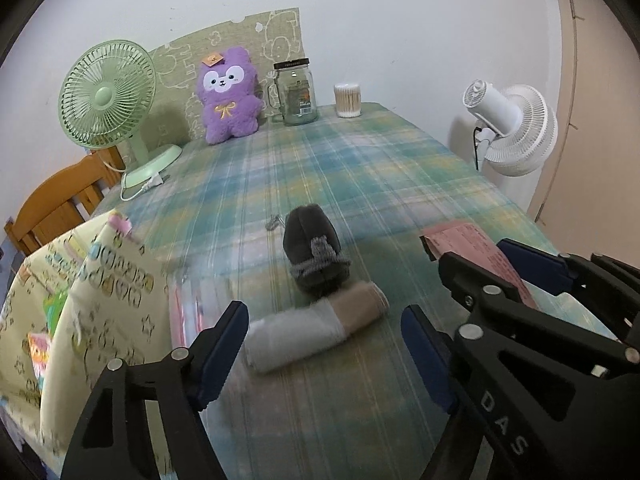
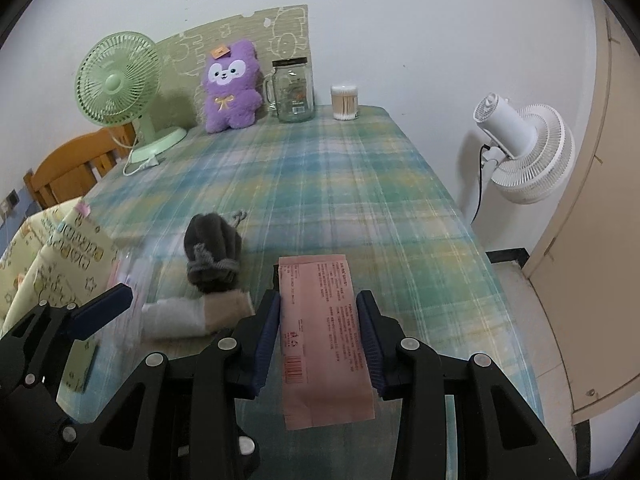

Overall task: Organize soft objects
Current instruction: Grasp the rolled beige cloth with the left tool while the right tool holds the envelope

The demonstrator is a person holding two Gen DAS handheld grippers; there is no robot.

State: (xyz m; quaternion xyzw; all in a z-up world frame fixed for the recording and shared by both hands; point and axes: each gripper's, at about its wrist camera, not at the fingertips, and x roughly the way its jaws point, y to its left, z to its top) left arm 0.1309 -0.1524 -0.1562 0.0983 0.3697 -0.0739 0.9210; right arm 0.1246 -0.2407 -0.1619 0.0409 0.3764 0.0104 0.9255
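**Right gripper clamped on a pink packet, left gripper apart over a rolled sock**

The right gripper (image 2: 318, 336) is clamped on a flat pink packet (image 2: 322, 332) with printed text and a barcode; both blue pads press on its long edges, and the packet sticks out ahead of and behind the fingers. In the left wrist view the same packet (image 1: 480, 256) shows at the right, held between the pads of the right gripper (image 1: 468, 256).

The left gripper (image 1: 324, 344) stands wide apart with nothing between its pads. Just ahead of it a rolled sock (image 1: 316, 326), grey at one end and tan at the other, lies on the bench (image 1: 360, 168), which is covered with a blue-green plaid cloth. Touching the tan end of the sock is a dark grey drawstring pouch (image 1: 314, 254), its cord trailing on the cloth.

At the left edge a cream bag with a cartoon print (image 1: 80, 300) stands by the bench; its near side is blurred, so what lies beside it may be clear plastic.

Along the far wall stand a green fan (image 1: 108, 96), a purple plush toy (image 1: 230, 96), a glass jar with a black lid (image 1: 298, 94) and a tub of cotton swabs (image 1: 348, 100). A white fan (image 1: 512, 128) stands off the right side of the bench, and a wooden chair (image 1: 60, 204) at the left.
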